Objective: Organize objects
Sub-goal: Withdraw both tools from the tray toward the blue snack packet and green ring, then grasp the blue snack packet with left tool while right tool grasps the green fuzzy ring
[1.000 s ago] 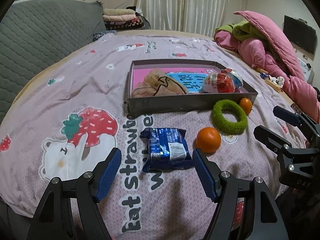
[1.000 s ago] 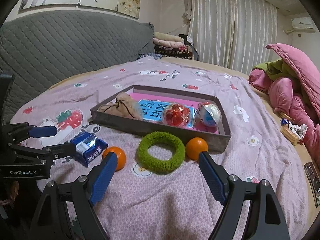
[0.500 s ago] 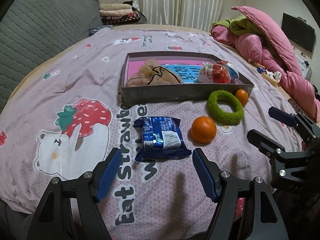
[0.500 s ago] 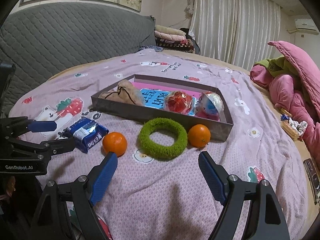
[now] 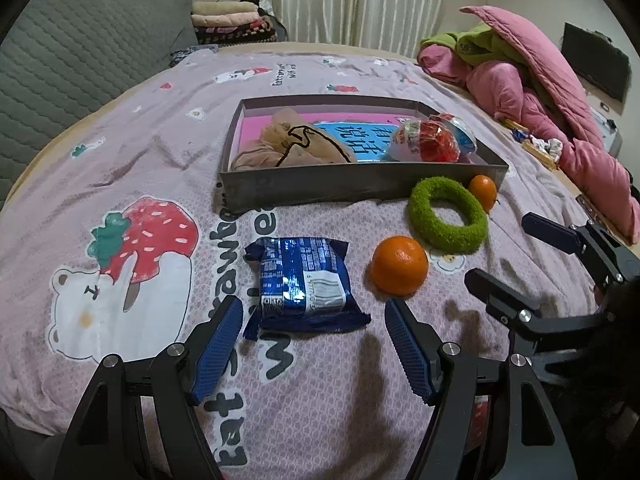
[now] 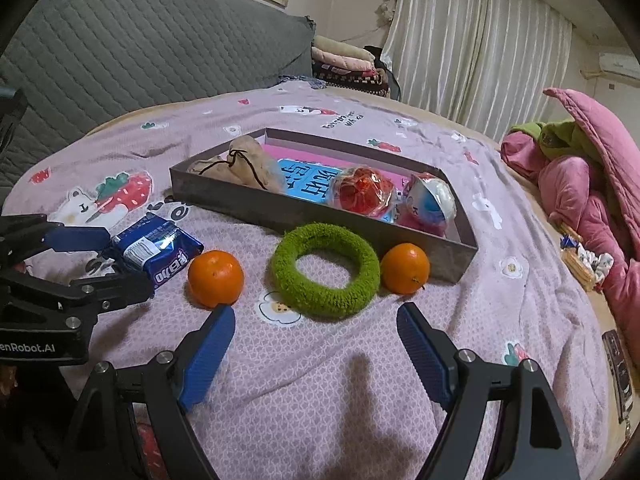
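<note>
A: Stock check, everything placed against the shallow grey cardboard tray (image 5: 360,190) on the bedspread?

B: Inside the tray: a beige drawstring cloth pouch (image 5: 288,142), a blue printed card (image 5: 356,136), two foil-wrapped toy eggs (image 5: 430,142). Outside, along its near wall: a fuzzy green ring (image 5: 446,216), a small orange (image 5: 483,192) touching the wall, a larger orange (image 5: 399,265) nearer us, a shiny blue snack packet (image 5: 304,280) nearest.

A: Grippers?

B: Left gripper (image 5: 314,344) spread wide, empty, framing the packet (no contact). Right gripper (image 6: 316,344) also wide apart, empty, short of the ring.

A: Progress?

B: Roughly half, I judge; four items left.
</note>
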`<state>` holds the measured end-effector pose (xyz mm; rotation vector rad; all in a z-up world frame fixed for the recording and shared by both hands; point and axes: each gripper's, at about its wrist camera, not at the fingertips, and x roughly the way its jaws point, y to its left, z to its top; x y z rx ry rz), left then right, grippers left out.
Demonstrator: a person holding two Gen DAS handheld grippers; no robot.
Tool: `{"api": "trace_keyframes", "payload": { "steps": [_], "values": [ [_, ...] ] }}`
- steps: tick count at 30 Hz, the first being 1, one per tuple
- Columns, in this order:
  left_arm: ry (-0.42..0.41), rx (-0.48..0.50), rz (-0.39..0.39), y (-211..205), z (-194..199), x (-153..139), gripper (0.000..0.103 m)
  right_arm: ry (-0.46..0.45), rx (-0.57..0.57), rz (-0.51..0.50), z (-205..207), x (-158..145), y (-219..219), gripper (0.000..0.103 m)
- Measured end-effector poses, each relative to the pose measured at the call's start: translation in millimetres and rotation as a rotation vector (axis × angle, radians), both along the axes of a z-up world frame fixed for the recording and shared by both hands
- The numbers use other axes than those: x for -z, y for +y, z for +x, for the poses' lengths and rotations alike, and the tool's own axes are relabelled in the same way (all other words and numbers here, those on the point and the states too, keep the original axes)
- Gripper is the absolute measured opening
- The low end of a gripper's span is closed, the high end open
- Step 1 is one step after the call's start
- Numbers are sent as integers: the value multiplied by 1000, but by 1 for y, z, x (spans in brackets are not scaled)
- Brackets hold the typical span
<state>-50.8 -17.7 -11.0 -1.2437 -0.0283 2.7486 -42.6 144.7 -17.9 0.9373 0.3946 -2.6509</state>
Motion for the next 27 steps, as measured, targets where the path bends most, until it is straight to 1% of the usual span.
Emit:
{"api": "trace_keyframes", "payload": {
  "steps": [4, 9, 16, 22, 25, 27],
  "values": [
    [-1, -6, 8, 2, -5, 0, 75, 3, 1, 33, -5, 3, -5, 83],
    [-10, -24, -7, 4, -11, 3, 75, 11, 5, 54, -10, 5, -8, 83],
    [-32, -49, -23, 4, -20, 9, 75, 68, 2, 165, -15, 12, -22, 83],
    [-52, -74, -17, -1, -29, 12, 75, 84, -9, 240, -23, 21, -34, 74],
    [-56, -82, -26, -1, -32, 14, 75, 77, -9, 252, -30, 24, -36, 72],
    [-59, -82, -30, -1, -34, 15, 75, 66, -16, 249, -36, 26, -38, 68]
  ]
}}
